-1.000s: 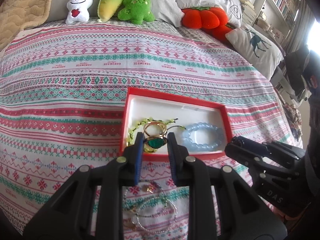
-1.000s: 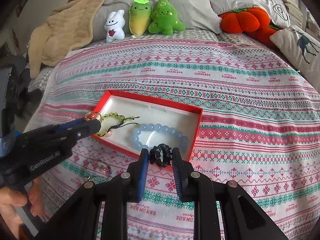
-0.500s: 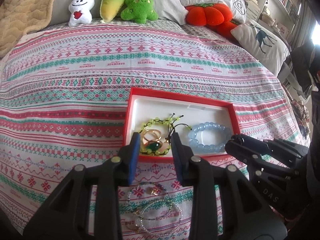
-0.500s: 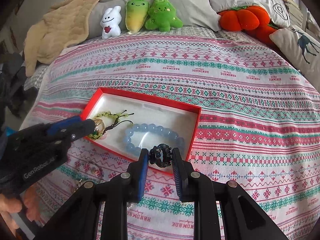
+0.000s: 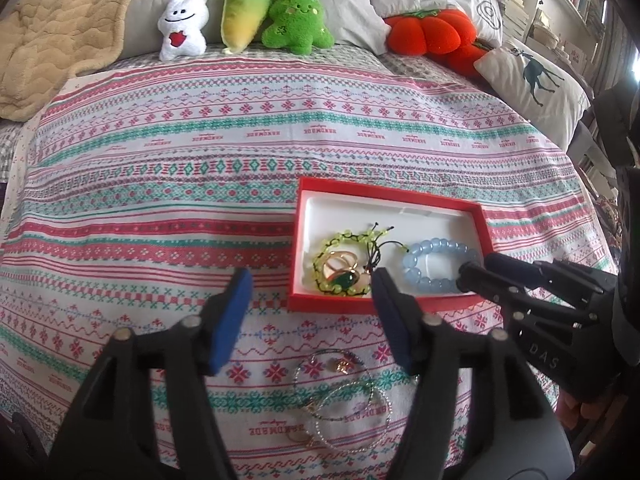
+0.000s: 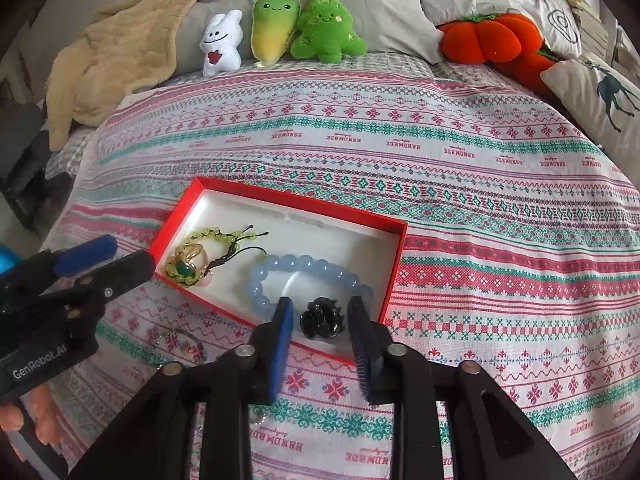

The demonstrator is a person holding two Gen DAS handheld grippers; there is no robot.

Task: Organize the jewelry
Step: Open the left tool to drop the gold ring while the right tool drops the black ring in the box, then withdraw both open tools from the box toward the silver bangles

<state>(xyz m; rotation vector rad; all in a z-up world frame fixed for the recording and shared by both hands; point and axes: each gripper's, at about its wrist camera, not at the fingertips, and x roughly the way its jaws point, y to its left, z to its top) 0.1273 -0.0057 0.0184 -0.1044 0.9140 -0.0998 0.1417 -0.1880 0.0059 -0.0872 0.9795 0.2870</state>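
Observation:
A red box (image 5: pixel 390 200) (image 6: pixel 304 199) with a white inside lies on the bedspread. It holds a green bead bracelet (image 5: pixel 332 240) (image 6: pixel 210 235), a gold ring with a green stone (image 5: pixel 343 276) (image 6: pixel 188 264) and a blue bead bracelet (image 5: pixel 432 262) (image 6: pixel 308 266). A small black hair clip (image 6: pixel 322 317) lies in the box between my right gripper's (image 6: pixel 320 312) open fingers, touching neither. My left gripper (image 5: pixel 310 284) is open and empty at the box's near left corner. Thin bracelets and a small charm (image 5: pixel 340 392) lie on the bedspread below it.
Plush toys (image 5: pixel 244 12) (image 6: pixel 280 24), an orange pumpkin cushion (image 5: pixel 432 34) (image 6: pixel 492 36), grey pillows and a tan blanket (image 5: pixel 60 20) line the far edge of the bed. A deer pillow (image 5: pixel 532 80) is at the right.
My left gripper opened, let the gold ring drop into the box and drew back left. My right gripper opened and released the black clip over the box's near edge.

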